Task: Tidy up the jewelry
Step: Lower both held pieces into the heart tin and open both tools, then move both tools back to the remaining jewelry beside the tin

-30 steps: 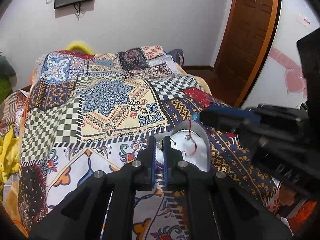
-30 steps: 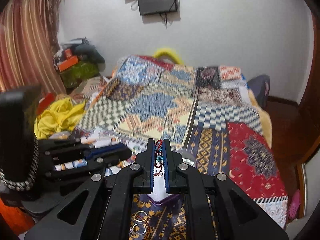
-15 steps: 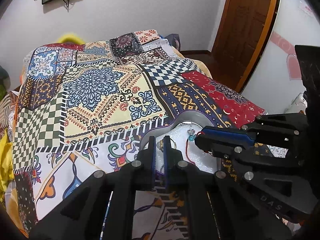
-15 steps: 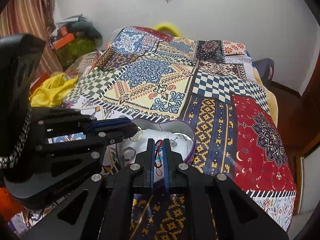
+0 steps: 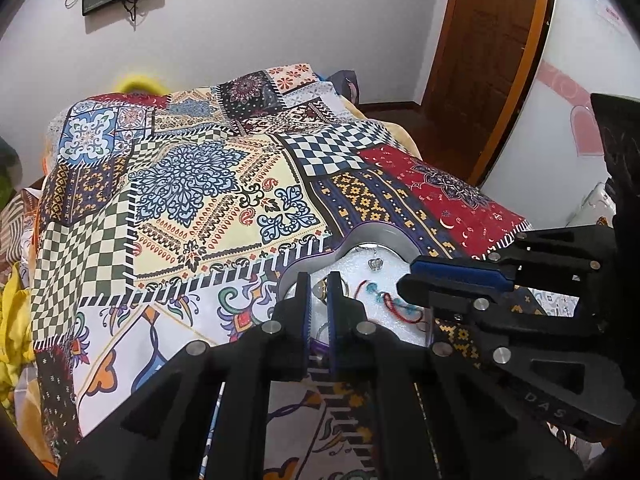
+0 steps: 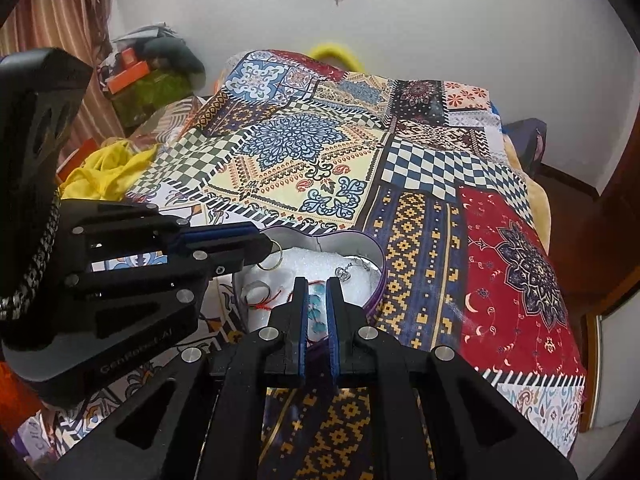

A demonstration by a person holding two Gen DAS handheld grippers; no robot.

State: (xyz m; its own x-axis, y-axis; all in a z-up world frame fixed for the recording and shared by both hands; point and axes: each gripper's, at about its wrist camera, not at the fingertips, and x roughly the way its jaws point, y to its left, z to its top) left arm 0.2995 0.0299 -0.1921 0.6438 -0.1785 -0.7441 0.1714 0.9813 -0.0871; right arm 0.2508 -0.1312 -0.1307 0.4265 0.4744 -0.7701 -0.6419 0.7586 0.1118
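A heart-shaped tin (image 5: 360,236) (image 6: 352,240) with white padding lies on the patchwork bedspread. In it lie a red cord with turquoise beads (image 5: 380,298) (image 6: 316,312), a silver charm (image 5: 375,264) (image 6: 343,272), a gold ring (image 6: 270,262) and a silver ring (image 6: 256,292). My right gripper (image 6: 316,300) stands slightly open just over the beaded cord, holding nothing. My left gripper (image 5: 319,296) hovers over the tin's left lobe, jaws a little apart and empty; in the right wrist view its fingertips (image 6: 256,246) sit beside the gold ring.
The patchwork bedspread (image 5: 208,184) covers the bed. Yellow cloth (image 6: 104,168) and clutter lie at the left of the bed. A wooden door (image 5: 492,60) and a wall with a pink heart stand to the right.
My right gripper came down over the tin and let go of the red beaded cord, which now lies on the padding. Both cameras tilted lower towards the tin.
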